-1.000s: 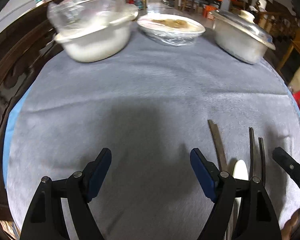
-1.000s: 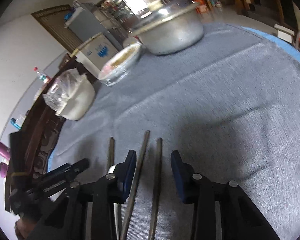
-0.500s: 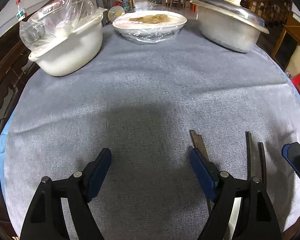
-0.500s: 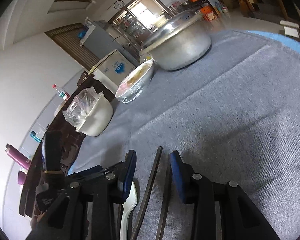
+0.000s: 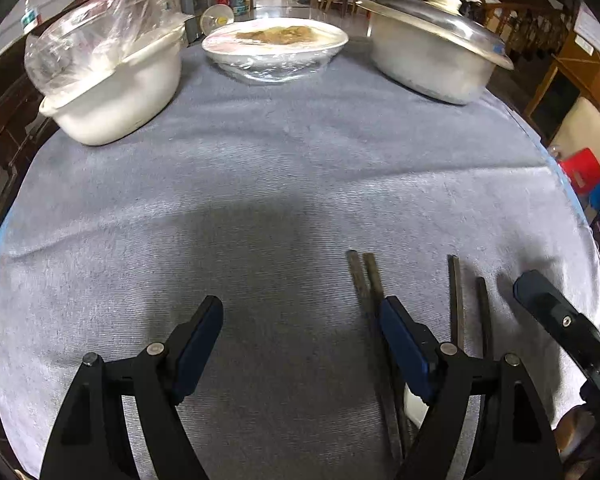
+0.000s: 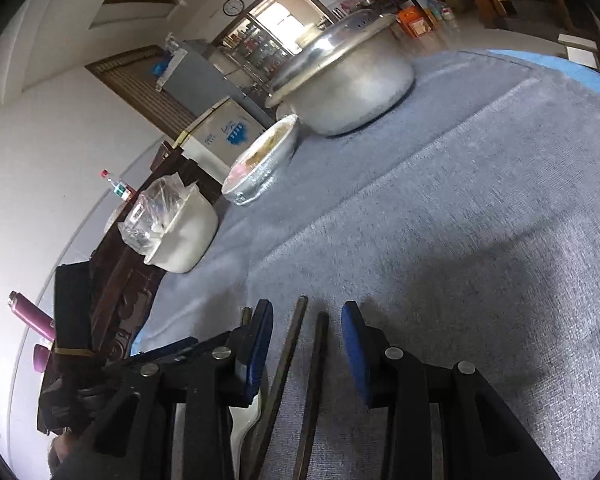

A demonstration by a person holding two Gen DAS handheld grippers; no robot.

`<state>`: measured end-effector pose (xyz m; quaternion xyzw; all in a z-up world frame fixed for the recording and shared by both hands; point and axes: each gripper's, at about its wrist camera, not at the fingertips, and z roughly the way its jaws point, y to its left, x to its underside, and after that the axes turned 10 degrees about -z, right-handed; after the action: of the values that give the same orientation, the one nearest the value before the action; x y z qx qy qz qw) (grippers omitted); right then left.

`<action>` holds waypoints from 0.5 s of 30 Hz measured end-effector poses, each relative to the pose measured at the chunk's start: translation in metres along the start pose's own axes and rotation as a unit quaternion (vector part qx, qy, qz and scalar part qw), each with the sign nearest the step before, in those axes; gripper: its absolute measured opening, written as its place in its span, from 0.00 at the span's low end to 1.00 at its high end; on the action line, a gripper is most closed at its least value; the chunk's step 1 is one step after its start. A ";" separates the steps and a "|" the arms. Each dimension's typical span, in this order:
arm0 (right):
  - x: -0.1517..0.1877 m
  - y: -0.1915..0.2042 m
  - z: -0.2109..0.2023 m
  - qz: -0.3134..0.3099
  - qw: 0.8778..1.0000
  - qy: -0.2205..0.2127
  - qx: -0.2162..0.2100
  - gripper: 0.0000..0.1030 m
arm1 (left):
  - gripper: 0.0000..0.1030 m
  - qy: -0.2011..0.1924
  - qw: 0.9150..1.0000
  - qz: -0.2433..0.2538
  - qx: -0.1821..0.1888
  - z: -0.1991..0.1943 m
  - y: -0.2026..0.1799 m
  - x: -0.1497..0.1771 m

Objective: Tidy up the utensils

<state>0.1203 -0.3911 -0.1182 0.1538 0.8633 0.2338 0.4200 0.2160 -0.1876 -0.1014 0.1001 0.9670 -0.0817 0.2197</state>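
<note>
Ahead of my left gripper (image 5: 300,344) the grey cloth (image 5: 284,184) lies bare a long way, out to the far edge where a white pot (image 5: 120,96) with a plastic bag, a wrapped dish (image 5: 276,52) and a lidded metal pot (image 5: 432,60) stand in a row; the cloth's right edge drops off close beside my right gripper (image 6: 306,344). My left jaws stand wide and hold nothing — only cloth shows between them. One pair of dark chopsticks (image 5: 366,280) lies just by my left gripper's right finger, passing under it, with a white spoon (image 5: 414,408) partly hidden there. A second pair of chopsticks (image 6: 300,368) lies between my right jaws, which are partly open; the pads stand clear of the sticks on both sides. All four sticks are thin, square-ended and brownish, lying flat on the cloth near its front edge.
</note>
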 end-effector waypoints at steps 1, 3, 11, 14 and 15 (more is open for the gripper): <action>0.000 0.000 0.000 0.000 1.000 0.000 -0.002 0.37 | 0.79 0.000 1.000 0.003 -0.005 0.001 -0.001 0.001; 0.001 -0.002 0.001 0.003 1.000 0.003 -0.003 0.37 | 0.79 0.005 1.000 -0.006 -0.004 0.003 0.001 0.001; 0.001 -0.001 0.003 -0.001 1.000 0.005 -0.006 0.37 | 0.80 0.010 0.999 -0.010 -0.033 0.002 0.023 0.006; 0.001 0.000 0.003 -0.005 1.000 0.005 -0.008 0.37 | 0.70 0.014 0.999 -0.021 -0.034 -0.002 0.035 0.008; 0.001 0.001 0.003 -0.006 1.000 0.005 -0.010 0.37 | 0.58 0.013 0.999 -0.023 -0.031 -0.006 0.038 0.009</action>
<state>0.1223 -0.3894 -0.1198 0.1428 0.8639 0.2406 0.4187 0.2144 -0.1481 -0.1048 0.0716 0.9739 -0.0553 0.2082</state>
